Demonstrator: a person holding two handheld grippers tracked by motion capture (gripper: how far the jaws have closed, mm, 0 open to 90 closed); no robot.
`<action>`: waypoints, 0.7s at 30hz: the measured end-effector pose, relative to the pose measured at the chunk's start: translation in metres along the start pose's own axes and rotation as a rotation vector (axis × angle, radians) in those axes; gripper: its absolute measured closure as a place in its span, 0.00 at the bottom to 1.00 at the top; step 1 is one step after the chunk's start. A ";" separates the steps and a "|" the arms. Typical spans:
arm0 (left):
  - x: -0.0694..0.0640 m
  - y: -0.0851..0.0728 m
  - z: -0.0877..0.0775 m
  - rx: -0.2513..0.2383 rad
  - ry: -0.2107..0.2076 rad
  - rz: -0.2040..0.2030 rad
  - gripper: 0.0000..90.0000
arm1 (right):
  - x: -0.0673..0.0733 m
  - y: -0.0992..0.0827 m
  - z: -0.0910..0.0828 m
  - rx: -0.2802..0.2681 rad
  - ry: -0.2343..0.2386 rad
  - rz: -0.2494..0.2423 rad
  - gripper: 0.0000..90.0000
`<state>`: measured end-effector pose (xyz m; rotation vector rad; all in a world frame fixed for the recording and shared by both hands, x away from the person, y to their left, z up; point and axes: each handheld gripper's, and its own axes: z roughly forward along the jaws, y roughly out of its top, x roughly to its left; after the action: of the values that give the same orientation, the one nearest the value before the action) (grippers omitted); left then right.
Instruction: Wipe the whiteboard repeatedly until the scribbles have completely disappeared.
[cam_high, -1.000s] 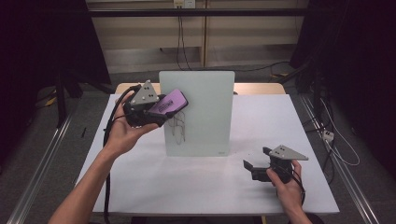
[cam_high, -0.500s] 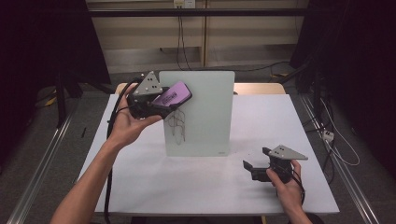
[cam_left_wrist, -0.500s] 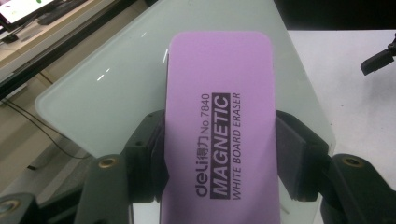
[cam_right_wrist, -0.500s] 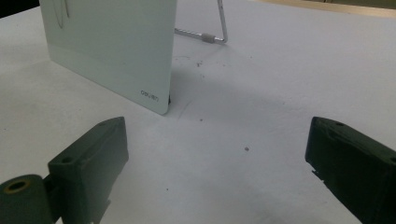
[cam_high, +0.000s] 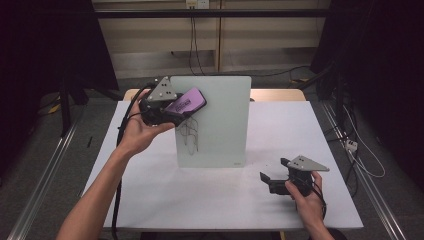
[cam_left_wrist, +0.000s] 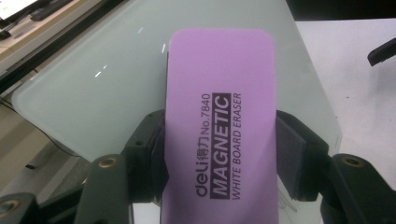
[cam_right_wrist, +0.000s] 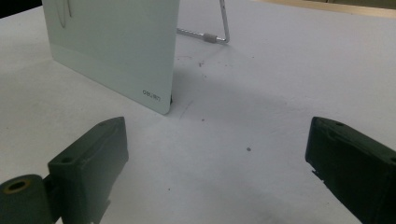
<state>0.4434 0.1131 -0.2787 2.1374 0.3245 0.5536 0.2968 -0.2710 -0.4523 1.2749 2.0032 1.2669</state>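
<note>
Worktop (cam_high: 150, 200): white, matte, rectangular; lightly specked.

Whiteboard (cam_high: 220, 120): frosted glass panel, rounded corners, upright at centre on a wire stand (cam_right_wrist: 219, 32); dark scribbles (cam_high: 189, 135) at its 9 o'clock edge.

Left gripper (cam_high: 172, 111): black, raised at the whiteboard's 10 o'clock corner, jaws clamped on the eraser's long sides.

Right gripper (cam_high: 272, 181): black, at the worktop's 5 o'clock, well apart from the whiteboard; jaws spread wide, nothing between.

Eraser (cam_left_wrist: 219, 130): lilac, smooth, rounded rectangle, printed "MAGNETIC WHITE BOARD ERASER"; projects from the left gripper toward 2 o'clock, over the whiteboard's face.
</note>
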 end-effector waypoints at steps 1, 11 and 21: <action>0.001 -0.001 0.000 0.002 -0.006 -0.003 0.46 | 0.000 0.000 0.000 0.000 0.000 0.000 0.07; -0.003 -0.007 0.004 0.028 -0.015 0.008 0.46 | 0.000 0.000 0.000 0.000 0.008 -0.004 0.07; -0.014 -0.021 0.011 0.063 -0.034 0.022 0.46 | 0.001 0.000 0.000 0.003 0.007 -0.005 0.07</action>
<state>0.4358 0.1116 -0.3051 2.2108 0.3032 0.5258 0.2968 -0.2703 -0.4525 1.2672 2.0126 1.2682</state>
